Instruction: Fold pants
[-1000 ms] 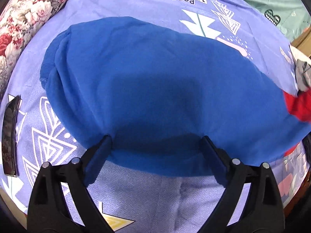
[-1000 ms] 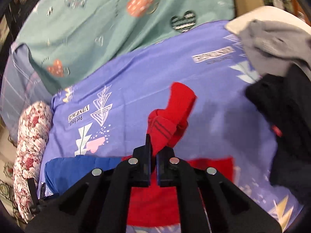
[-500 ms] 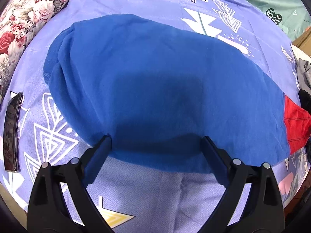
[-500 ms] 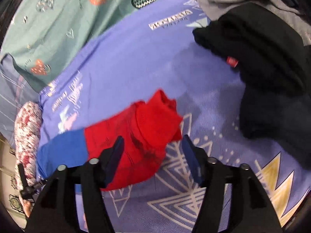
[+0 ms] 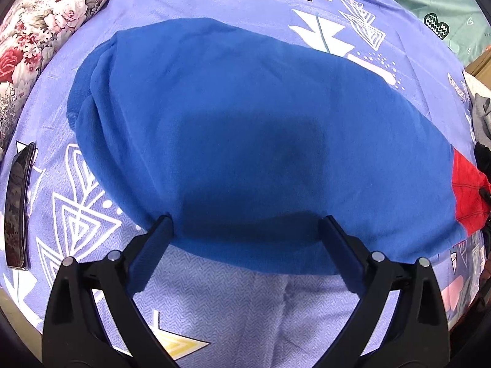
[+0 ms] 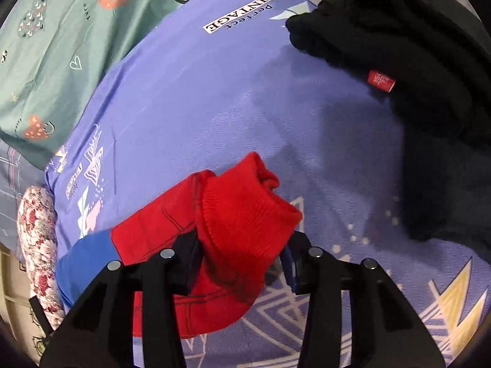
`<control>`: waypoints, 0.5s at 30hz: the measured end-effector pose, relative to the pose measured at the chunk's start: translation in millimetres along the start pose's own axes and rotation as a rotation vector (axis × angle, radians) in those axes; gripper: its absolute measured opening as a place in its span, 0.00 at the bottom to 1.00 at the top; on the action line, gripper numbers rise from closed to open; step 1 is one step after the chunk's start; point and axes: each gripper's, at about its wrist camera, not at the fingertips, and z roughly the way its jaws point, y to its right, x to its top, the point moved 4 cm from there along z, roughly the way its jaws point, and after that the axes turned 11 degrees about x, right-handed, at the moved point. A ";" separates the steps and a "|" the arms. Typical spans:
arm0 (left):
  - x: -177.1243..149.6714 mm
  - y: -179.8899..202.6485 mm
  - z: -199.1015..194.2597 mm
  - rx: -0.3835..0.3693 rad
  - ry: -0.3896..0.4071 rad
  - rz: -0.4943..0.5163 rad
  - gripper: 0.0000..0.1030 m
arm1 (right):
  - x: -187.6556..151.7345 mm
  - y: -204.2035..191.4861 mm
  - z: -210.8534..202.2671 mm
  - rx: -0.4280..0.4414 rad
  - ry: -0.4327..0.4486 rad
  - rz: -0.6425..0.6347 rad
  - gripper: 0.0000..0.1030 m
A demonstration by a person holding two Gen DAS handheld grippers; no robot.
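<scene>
Blue-and-red pants lie on a purple printed bedsheet (image 5: pixel 214 300). In the left wrist view the blue part (image 5: pixel 245 128) fills the middle, folded over, with the red end (image 5: pixel 466 190) at the right edge. My left gripper (image 5: pixel 247 230) is open, its fingertips at the near edge of the blue cloth. In the right wrist view the red ribbed cuff (image 6: pixel 245 214) is bunched up over the red leg (image 6: pixel 147 236), which joins the blue part (image 6: pixel 83 263). My right gripper (image 6: pixel 241 248) is open, its fingers either side of the cuff.
A heap of black clothes (image 6: pixel 414 92) with a red tag (image 6: pixel 380 80) lies right of the cuff, grey clothes beyond it. A floral pillow (image 5: pixel 36 30) and a dark phone (image 5: pixel 17 211) lie at the left. A green sheet (image 6: pixel 61 46) lies at the back.
My right gripper was shut on the red cuff and held it up; it opened and let the cuff drop on the sheet, then moved closer to it. The left gripper barely moved.
</scene>
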 end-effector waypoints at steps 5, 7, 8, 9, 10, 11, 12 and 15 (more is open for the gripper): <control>-0.3 -4.0 -1.1 -0.012 -0.014 -0.010 0.95 | -2.2 -7.8 -40.9 -0.040 0.094 -0.103 0.61; -0.7 -5.4 -1.4 -0.020 -0.018 -0.020 0.95 | -1.7 5.7 -64.3 -0.002 0.129 -0.055 0.61; -0.8 -5.7 -1.3 -0.023 -0.019 -0.025 0.95 | 0.1 8.5 -64.5 0.002 0.121 -0.039 0.61; -0.9 -5.6 -0.9 -0.024 -0.019 -0.026 0.95 | -2.5 15.4 -63.3 0.020 0.084 -0.014 0.61; -2.0 -7.1 -1.2 -0.023 -0.018 -0.024 0.95 | -6.4 20.7 -58.1 0.060 0.044 0.017 0.61; -3.0 -7.5 -1.3 -0.020 -0.017 -0.022 0.95 | -9.8 23.9 -53.9 0.097 0.015 0.042 0.61; -3.1 -7.3 -1.1 -0.016 -0.016 -0.019 0.95 | -14.9 30.7 -46.3 0.147 -0.032 0.086 0.61; -2.0 -3.3 0.2 0.000 -0.020 -0.010 0.96 | -25.8 26.6 -19.9 0.239 -0.123 0.140 0.61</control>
